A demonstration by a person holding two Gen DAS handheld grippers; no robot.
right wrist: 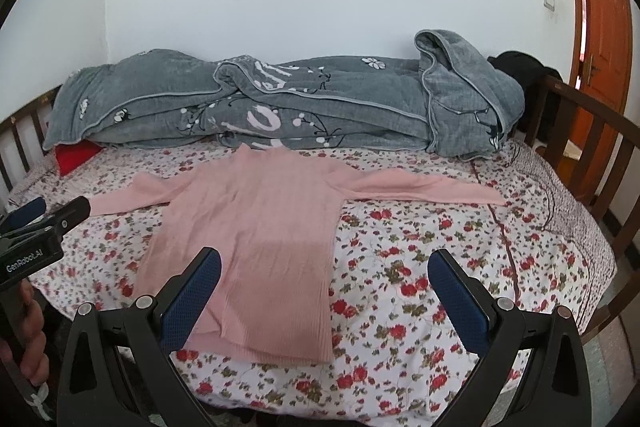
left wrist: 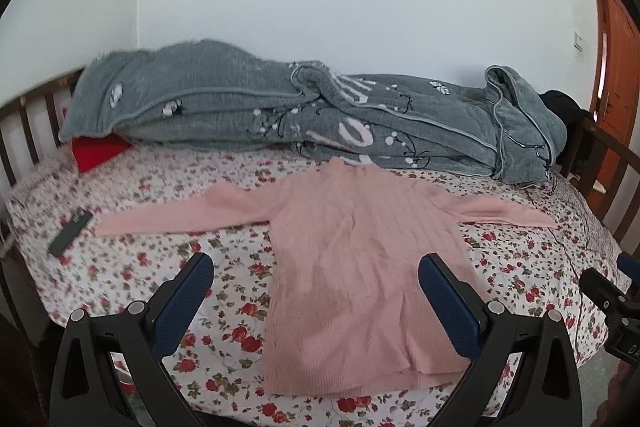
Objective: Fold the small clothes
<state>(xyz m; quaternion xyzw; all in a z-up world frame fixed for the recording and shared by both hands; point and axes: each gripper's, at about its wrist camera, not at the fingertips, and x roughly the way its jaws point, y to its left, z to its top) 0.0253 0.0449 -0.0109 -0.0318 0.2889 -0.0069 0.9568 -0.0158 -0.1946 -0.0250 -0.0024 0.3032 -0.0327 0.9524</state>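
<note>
The sweater [left wrist: 352,259] is pale pink, ribbed along its length, with a high neck and long sleeves, and it lies flat, spread out on the flowered sheet [left wrist: 224,291] of the bed. Its body runs from the hem at the near edge of the bed up to the neck at the far side, so the long axis of the body points away from the cameras toward the grey quilt [left wrist: 280,115]; the neck just reaches the quilt's front edge. The two sleeves stretch out sideways, almost in a line across the bed, the left one ending near a dark flat object [left wrist: 70,231] that may be a phone or a remote, though it is too blurred to tell. A shaded patch falls across the lower body of the sweater. The left gripper [left wrist: 316,279] hangs above the hem end with its blue-padded fingers spread wide and nothing between them; the sweater shows through the gap. The right gripper [right wrist: 324,275] is likewise spread wide and empty, over the right side of the hem and the bare sheet beside it. In the right wrist view a hand [right wrist: 30,339] holds the left gripper's handle at the left edge. A red cloth [left wrist: 98,151] pokes out from under the quilt's left end, a wooden rail [right wrist: 592,131] borders the bed, and an orange door [right wrist: 600,23] stands at the right.
</note>
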